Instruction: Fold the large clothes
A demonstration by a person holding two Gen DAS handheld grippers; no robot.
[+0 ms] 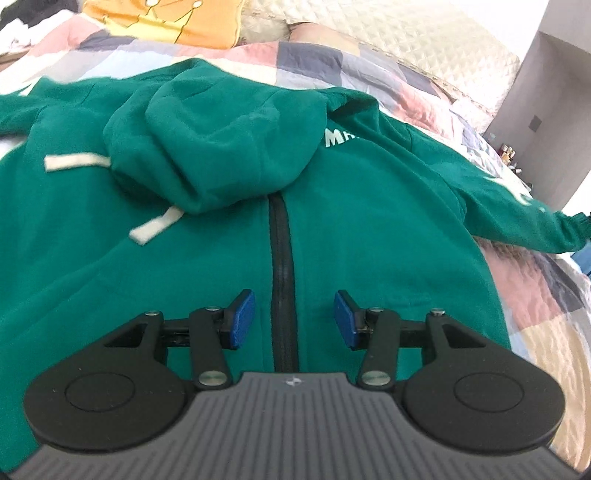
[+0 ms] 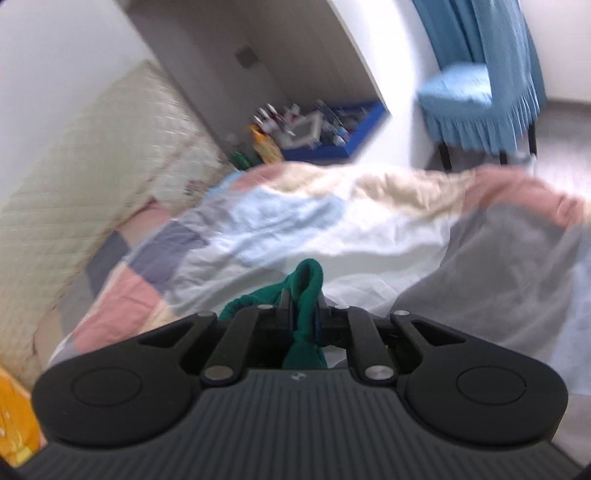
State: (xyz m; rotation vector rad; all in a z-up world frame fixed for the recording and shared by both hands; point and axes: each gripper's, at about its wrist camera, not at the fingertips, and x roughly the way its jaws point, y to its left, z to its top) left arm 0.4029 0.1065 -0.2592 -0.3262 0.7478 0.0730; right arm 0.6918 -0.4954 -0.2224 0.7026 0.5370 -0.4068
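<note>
1. Green hooded jacket (image 1: 351,229): lies spread front-up on the bed, over a patchwork quilt (image 1: 325,55). Hood folded down over the chest toward 10 o'clock; dark zip (image 1: 282,295) runs up the middle of the left wrist view; two white drawcords (image 1: 155,225) lie at 9 o'clock; white lettering at 1 o'clock, partly hidden by the hood.
2. Jacket sleeve (image 1: 517,206): stretched out toward 3 o'clock across the quilt, cuff at the edge of the view.
3. Left tool (image 1: 294,319): released, blue pads (image 1: 243,317) standing apart over the jacket front, one on each side of the zip, nothing between them.
4. Right tool (image 2: 303,317): clenched on a bunched fold of green jacket fabric (image 2: 308,280), which sticks up past the tips toward 12 o'clock and hangs below them.
5. Blue tray (image 2: 354,129): at 12 o'clock beyond the bed in the right wrist view; holds small bottles and tubes, too blurred to tell apart. An orange bottle (image 2: 266,146) stands just beside it at 11 o'clock.
6. Blue-covered chair (image 2: 476,107): at 1 o'clock, on the floor.
7. Cream quilted headboard (image 2: 96,177): at 10 o'clock.
8. Yellow cushion (image 1: 162,20): at 11 o'clock in the left wrist view.
</note>
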